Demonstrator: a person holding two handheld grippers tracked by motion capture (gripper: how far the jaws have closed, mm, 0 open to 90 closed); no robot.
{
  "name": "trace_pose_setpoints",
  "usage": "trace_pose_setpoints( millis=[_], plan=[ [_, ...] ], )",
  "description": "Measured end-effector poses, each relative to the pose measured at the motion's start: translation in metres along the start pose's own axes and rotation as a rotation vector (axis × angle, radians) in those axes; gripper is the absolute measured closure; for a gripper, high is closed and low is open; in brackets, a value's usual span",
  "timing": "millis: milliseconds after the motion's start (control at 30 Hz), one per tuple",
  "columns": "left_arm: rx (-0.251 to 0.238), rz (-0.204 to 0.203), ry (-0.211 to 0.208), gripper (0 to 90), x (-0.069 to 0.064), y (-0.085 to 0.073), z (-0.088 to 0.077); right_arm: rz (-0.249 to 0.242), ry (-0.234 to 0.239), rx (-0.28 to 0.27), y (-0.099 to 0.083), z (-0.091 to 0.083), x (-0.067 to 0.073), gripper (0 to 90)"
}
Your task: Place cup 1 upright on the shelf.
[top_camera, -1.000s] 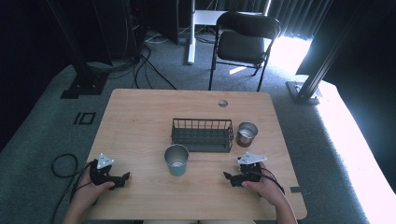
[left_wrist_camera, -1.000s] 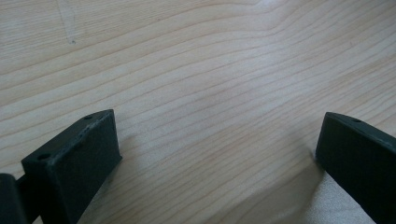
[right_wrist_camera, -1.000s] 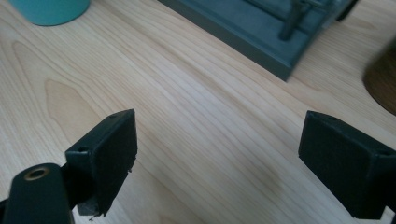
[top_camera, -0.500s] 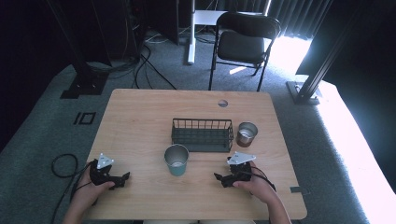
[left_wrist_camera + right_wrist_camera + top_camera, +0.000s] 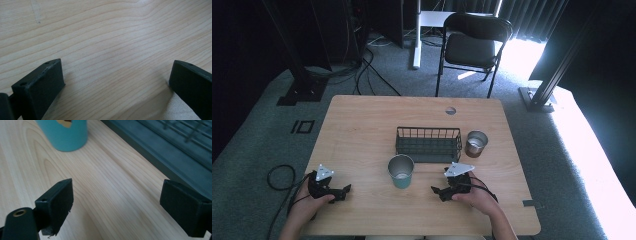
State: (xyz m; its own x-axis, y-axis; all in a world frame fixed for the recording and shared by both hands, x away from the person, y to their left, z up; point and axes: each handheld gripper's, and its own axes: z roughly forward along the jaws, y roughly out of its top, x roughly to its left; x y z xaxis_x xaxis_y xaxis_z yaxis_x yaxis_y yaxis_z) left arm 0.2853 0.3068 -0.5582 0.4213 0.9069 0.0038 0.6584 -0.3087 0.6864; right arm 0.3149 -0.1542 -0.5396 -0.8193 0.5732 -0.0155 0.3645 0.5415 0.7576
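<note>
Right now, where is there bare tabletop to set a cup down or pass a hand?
The left half of the wooden table is bare, as is the far strip beyond the black wire basket. It is crowded mid-right: the teal metal cup, the basket, the brown steel cup and the right tool.

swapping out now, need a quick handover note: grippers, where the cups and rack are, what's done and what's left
Left gripper: open, empty, low over the table's near left corner.
Right gripper: open, empty, right of the teal cup, jaws pointing toward it.
Teal cup: upright, in front of the wire rack.
Metal cup: upright, just right of the rack.
Done: nothing gripped, rack looks empty.
Left: likely grip the teal cup first; everything else is still to do.
</note>
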Motion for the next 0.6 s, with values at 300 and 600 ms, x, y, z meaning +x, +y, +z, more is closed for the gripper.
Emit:
trace_pose_setpoints(
  millis=[300, 600],
  plan=[
    [0.000, 0.000, 0.000, 0.4, 0.000, 0.000, 0.000, -0.036, 0.047, -0.031, 0.015, 0.011, 0.012, 11.4],
    [0.001, 0.002, 0.000, 0.4, 0.000, 0.000, 0.000, -0.065, 0.087, -0.068, 0.029, 0.019, 0.024, 11.5]
  ],
)
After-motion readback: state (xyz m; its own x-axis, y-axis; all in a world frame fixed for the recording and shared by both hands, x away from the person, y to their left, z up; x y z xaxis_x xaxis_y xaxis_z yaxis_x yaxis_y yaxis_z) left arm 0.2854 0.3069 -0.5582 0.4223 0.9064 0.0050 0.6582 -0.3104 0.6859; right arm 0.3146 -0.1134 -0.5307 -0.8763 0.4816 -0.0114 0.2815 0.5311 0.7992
